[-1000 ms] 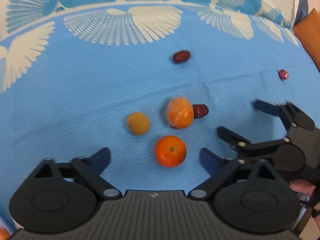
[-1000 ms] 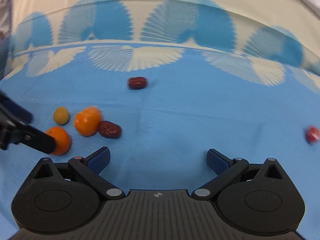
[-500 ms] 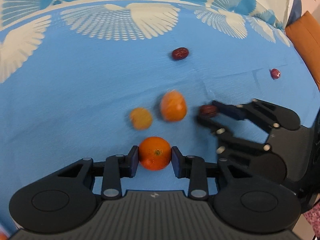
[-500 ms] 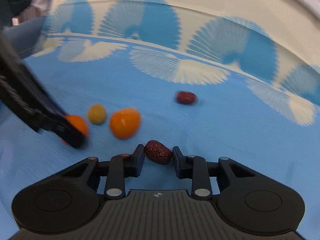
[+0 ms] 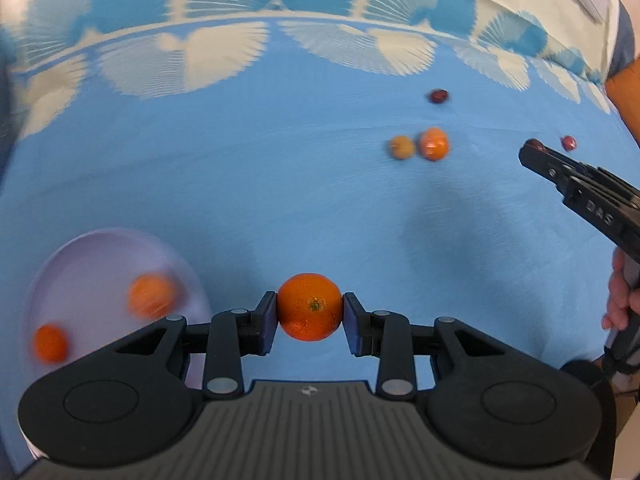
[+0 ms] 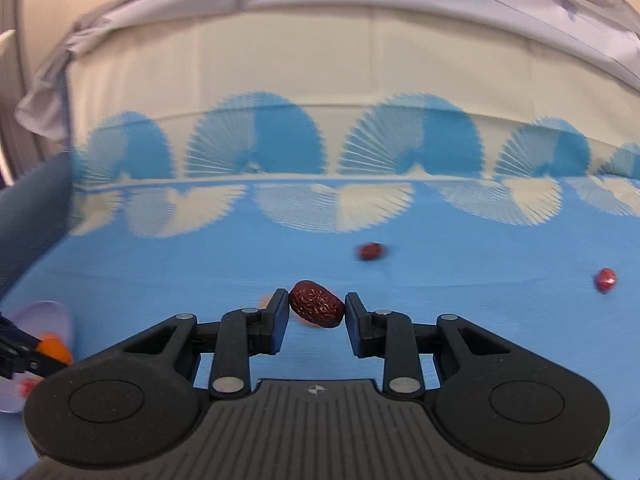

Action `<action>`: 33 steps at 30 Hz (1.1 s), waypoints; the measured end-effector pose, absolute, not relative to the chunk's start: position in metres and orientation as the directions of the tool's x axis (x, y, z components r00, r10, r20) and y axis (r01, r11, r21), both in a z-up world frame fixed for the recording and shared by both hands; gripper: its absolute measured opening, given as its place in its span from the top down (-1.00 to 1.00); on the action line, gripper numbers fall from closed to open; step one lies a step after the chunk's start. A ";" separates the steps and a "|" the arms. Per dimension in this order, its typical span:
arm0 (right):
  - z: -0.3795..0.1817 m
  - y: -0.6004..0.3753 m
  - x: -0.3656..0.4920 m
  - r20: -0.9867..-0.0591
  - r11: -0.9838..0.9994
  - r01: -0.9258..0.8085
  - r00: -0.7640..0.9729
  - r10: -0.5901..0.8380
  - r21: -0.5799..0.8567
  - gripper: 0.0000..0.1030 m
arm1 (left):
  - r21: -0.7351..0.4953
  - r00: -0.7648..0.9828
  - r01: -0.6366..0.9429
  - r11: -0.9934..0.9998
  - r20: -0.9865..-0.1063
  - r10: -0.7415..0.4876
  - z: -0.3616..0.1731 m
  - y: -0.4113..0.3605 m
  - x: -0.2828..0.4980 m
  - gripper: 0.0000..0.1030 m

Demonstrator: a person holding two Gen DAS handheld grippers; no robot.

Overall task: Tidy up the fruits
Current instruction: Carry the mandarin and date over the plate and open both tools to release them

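My left gripper (image 5: 310, 322) is shut on an orange (image 5: 310, 307) and holds it above the blue cloth, just right of a pale plate (image 5: 96, 252) that has two oranges (image 5: 151, 295) on it. My right gripper (image 6: 317, 312) is shut on a wrinkled red date (image 6: 317, 309), lifted off the cloth; it shows at the right of the left wrist view (image 5: 536, 148). An orange (image 5: 434, 143) and a small yellow fruit (image 5: 401, 146) lie far right on the cloth. Two more dates (image 6: 370, 251) (image 6: 605, 279) lie beyond.
The blue cloth with a white fan border (image 6: 332, 208) covers the table. The plate also shows at the far left of the right wrist view (image 6: 48, 316). An orange cushion (image 5: 624, 96) sits at the far right edge.
Both grippers closed on their fruit and lifted. The left one carried the orange left, bringing the plate into view. The right one raised the date off the cloth.
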State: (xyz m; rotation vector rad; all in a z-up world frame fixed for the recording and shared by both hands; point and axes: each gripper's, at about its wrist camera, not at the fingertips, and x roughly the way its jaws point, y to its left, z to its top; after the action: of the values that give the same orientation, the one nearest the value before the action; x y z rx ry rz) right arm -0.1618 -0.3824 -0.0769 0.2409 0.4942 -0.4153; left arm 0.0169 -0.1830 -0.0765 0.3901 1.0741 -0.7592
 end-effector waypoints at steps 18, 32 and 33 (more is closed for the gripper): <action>-0.028 -0.143 -0.149 -0.546 0.966 0.138 0.838 0.004 0.219 0.38 | -0.035 0.438 0.555 0.831 -0.838 -0.327 -0.017 0.009 -0.010 0.26; -0.022 -0.065 -0.159 -0.595 0.988 0.063 0.803 0.033 0.139 0.38 | -0.077 0.460 0.494 0.866 -0.822 -0.335 -0.013 0.077 -0.024 0.26; -0.021 -0.063 -0.159 -0.595 0.989 0.060 0.803 0.031 0.133 0.38 | -0.078 0.462 0.492 0.867 -0.821 -0.336 -0.012 0.078 -0.024 0.26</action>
State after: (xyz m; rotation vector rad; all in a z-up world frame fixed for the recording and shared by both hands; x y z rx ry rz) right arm -0.1594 -0.0625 -0.0212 0.1482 0.6390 -0.0157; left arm -0.0240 0.0779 -0.0123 0.1794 0.9650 -0.5123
